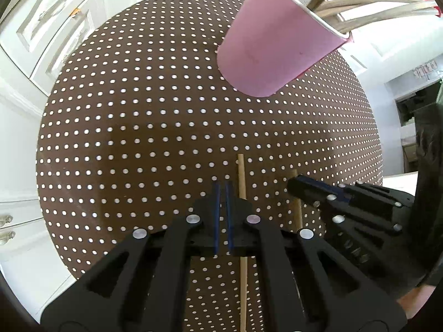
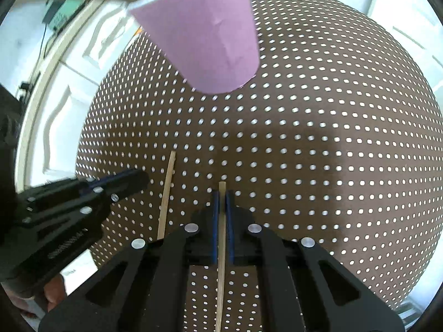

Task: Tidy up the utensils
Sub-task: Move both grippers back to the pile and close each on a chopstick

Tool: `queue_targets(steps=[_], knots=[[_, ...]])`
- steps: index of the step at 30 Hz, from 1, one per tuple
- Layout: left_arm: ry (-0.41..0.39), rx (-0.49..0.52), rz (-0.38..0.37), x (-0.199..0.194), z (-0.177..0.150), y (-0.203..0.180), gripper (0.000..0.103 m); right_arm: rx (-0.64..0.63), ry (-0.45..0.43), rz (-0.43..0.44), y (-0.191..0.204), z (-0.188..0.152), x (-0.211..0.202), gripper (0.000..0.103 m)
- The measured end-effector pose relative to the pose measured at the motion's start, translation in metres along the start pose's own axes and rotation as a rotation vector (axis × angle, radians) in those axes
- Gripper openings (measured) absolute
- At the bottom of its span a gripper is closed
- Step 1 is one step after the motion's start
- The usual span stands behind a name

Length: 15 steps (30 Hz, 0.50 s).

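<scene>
A pink paper cup stands at the far side of the brown dotted table with several wooden utensils sticking out of it. It also shows in the right wrist view. My left gripper is shut with nothing between its pads; a wooden chopstick lies on the table just right of it. My right gripper is shut on a second wooden chopstick, which runs back along its fingers. The other chopstick lies to its left.
White cabinet doors surround the round table. The right gripper shows at the right of the left wrist view, the left gripper at the left of the right wrist view, both close together near the table's front.
</scene>
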<state>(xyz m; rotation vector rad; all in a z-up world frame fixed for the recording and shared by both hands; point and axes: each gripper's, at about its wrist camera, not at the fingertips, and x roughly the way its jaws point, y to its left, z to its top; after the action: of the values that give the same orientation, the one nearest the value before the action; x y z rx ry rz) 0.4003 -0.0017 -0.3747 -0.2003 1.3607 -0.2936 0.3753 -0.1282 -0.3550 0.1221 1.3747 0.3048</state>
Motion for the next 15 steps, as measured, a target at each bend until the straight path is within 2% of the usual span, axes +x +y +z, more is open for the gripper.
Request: queue_targets(steps=[1, 2, 3, 4, 8, 9, 11, 13, 14, 15], knots=[[0.002, 0.002, 0.004, 0.004, 0.002, 0.000, 0.020, 0.008, -0.004, 0.006, -0.004, 0.002, -0.004, 0.004], [0.001, 0.001, 0.007, 0.008, 0.004, -0.003, 0.051, 0.014, -0.008, 0.011, -0.008, 0.003, -0.009, 0.004], [-0.018, -0.001, 0.012, 0.006, 0.004, -0.005, 0.061, 0.021, -0.015, 0.016, -0.011, 0.004, -0.012, 0.004], [-0.032, 0.003, 0.015, 0.007, 0.005, -0.008, 0.061, 0.025, -0.018, 0.021, -0.013, 0.004, -0.014, 0.004], [0.004, 0.041, 0.052, 0.021, 0.010, -0.019, 0.060, 0.044, -0.029, 0.045, -0.019, 0.004, -0.021, 0.004], [0.018, 0.056, 0.069, 0.026, 0.011, -0.022, 0.053, 0.044, -0.033, 0.051, -0.020, 0.004, -0.022, 0.004], [0.023, 0.079, 0.108, 0.032, 0.013, -0.029, 0.050, 0.042, -0.038, 0.057, -0.026, 0.003, -0.030, 0.004], [0.022, 0.106, 0.161, 0.036, 0.016, -0.037, 0.043, 0.041, -0.043, 0.064, -0.028, 0.002, -0.033, 0.004], [0.024, 0.117, 0.190, 0.039, 0.018, -0.040, 0.032, 0.041, -0.045, 0.066, -0.032, 0.001, -0.039, 0.004], [0.019, 0.126, 0.206, 0.040, 0.019, -0.043, 0.027, 0.042, -0.049, 0.070, -0.034, 0.002, -0.041, 0.004]])
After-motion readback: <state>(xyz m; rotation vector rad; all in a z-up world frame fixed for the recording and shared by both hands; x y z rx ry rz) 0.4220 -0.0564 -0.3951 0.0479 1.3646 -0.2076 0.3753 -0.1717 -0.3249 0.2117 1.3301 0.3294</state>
